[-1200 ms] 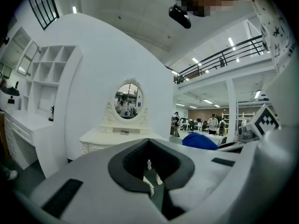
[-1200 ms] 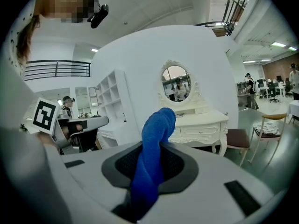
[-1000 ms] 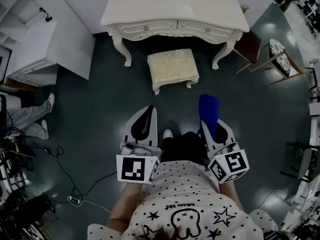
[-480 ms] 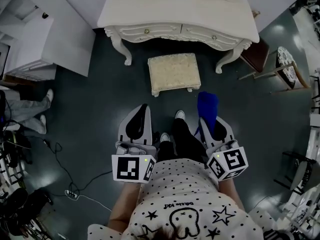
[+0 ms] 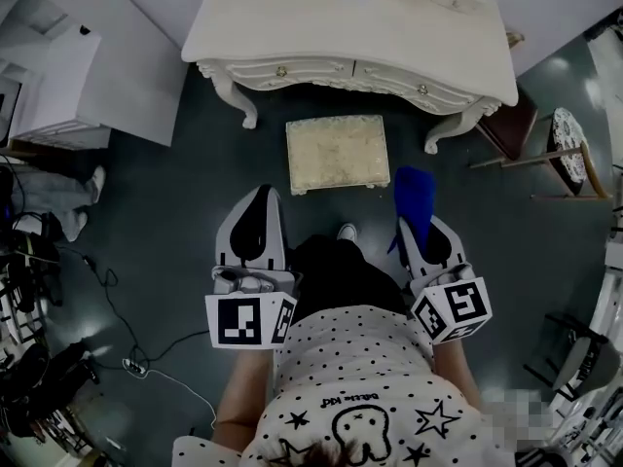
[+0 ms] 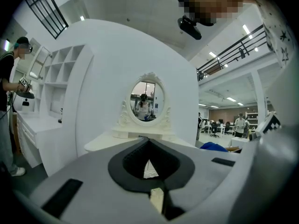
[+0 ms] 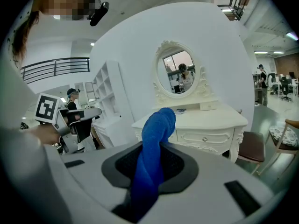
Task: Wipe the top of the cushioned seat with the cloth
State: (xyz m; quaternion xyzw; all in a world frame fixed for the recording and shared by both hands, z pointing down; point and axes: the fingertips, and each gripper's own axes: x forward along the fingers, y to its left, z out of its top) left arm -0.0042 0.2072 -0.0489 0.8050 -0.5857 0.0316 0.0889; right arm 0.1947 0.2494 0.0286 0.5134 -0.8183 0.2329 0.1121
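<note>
Right tool (image 5: 421, 230) is clamped on the blue cloth (image 5: 415, 197); left tool (image 5: 255, 195) is closed on nothing. The seat (image 5: 338, 154) sits upper centre, just below the bench (image 5: 350, 37), long axis left-to-right, lying up and left of the cloth, whose end is just beside its lower right corner.

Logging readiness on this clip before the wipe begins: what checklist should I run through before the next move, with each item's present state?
1. Cloth held by the right gripper: ok, jaws shut on it.
2. Cloth sticking out past the jaws for wiping: ok, a long fold.
3. Left gripper empty: ok, shut on nothing.
4. Cushioned seat top free of things: ok.
5. Cloth over the seat: not ok, it is off to the seat's right, short of it.
</note>
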